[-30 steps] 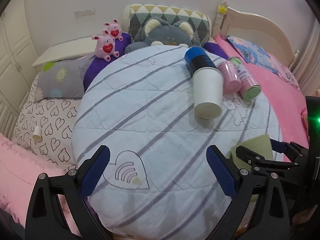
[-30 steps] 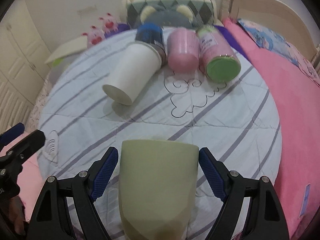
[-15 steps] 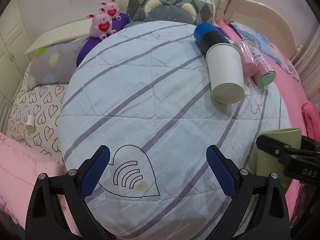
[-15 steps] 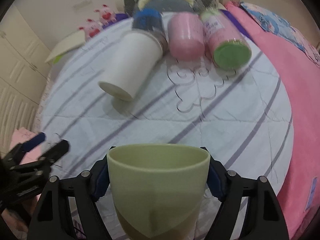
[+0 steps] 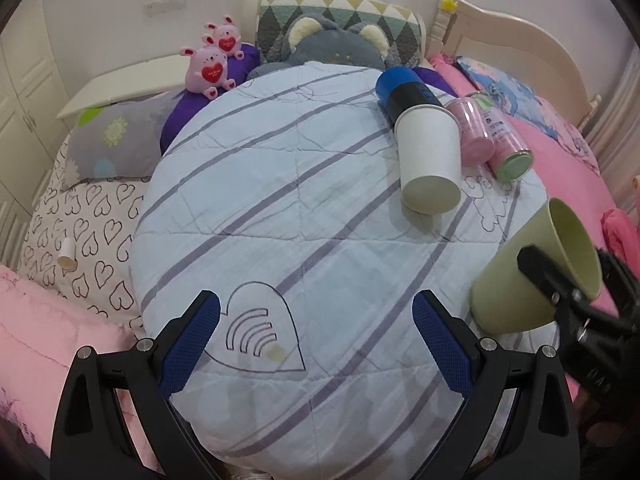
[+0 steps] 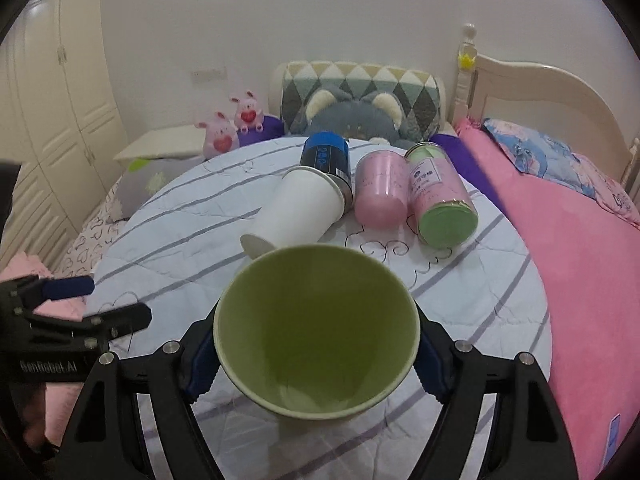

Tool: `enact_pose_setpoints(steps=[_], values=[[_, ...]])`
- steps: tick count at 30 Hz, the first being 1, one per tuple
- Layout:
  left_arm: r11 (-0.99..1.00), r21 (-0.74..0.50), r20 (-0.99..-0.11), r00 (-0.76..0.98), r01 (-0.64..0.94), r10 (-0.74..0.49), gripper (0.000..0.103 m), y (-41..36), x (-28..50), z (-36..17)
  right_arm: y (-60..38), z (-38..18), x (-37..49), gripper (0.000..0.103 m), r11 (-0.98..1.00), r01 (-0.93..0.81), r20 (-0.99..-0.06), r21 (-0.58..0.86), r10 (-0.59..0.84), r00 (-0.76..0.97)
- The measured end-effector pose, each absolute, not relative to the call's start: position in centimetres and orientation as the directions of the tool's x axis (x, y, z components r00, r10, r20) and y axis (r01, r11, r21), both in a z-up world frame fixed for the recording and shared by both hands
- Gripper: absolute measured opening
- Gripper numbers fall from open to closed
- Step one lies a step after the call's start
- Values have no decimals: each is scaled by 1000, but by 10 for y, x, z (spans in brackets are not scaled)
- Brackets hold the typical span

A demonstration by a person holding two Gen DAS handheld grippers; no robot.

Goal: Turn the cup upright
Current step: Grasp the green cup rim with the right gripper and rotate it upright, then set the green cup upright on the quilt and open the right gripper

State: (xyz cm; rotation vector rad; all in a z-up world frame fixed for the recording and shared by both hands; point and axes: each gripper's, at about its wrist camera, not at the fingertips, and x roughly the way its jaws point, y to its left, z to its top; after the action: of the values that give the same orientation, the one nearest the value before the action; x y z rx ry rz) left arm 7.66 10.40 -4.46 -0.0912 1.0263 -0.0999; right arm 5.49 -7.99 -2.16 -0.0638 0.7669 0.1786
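Observation:
My right gripper [image 6: 316, 344] is shut on a pale green cup [image 6: 316, 336] and holds it above the striped round cushion [image 6: 460, 312]. The cup is tilted with its open mouth facing the right wrist camera. In the left wrist view the green cup [image 5: 532, 280] shows at the right, tipped with its mouth up and to the right, held by the right gripper [image 5: 560, 292]. My left gripper [image 5: 316, 344] is open and empty over the near edge of the cushion [image 5: 280, 208].
A white paper cup [image 6: 296, 212] lies on its side on the cushion, with a blue can [image 6: 326, 160], a pink cup [image 6: 380, 192] and a green-capped canister [image 6: 440, 200] beside it. Plush toys [image 5: 212, 64] and pillows sit at the back. Pink bedding [image 6: 580, 264] lies to the right.
The right gripper closed on the green cup, lifted it and turned it from mouth-down to tilted with the mouth facing the camera. The left gripper stayed open, shifting slightly.

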Motion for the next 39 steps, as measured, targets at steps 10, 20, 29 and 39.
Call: enact_pose_setpoints(steps=[10,20,29,39], values=[[993,-118,-834,540,28,-115,98,99,61,-36,-83,-24,39,81,978,-208,-652,-1,157,742],[994,-108,-813,573,20,-100,98,91,51,-23,-92,-15,29,82,975,-220,-628,11,178,758],[996,-90,-794,602,20,-84,98,79,39,-9,-102,-12,22,82,972,-231,-626,41,206,752],[996,-86,-773,629,18,-78,98,70,28,3,-107,-1,19,84,970,-240,-593,27,209,778]])
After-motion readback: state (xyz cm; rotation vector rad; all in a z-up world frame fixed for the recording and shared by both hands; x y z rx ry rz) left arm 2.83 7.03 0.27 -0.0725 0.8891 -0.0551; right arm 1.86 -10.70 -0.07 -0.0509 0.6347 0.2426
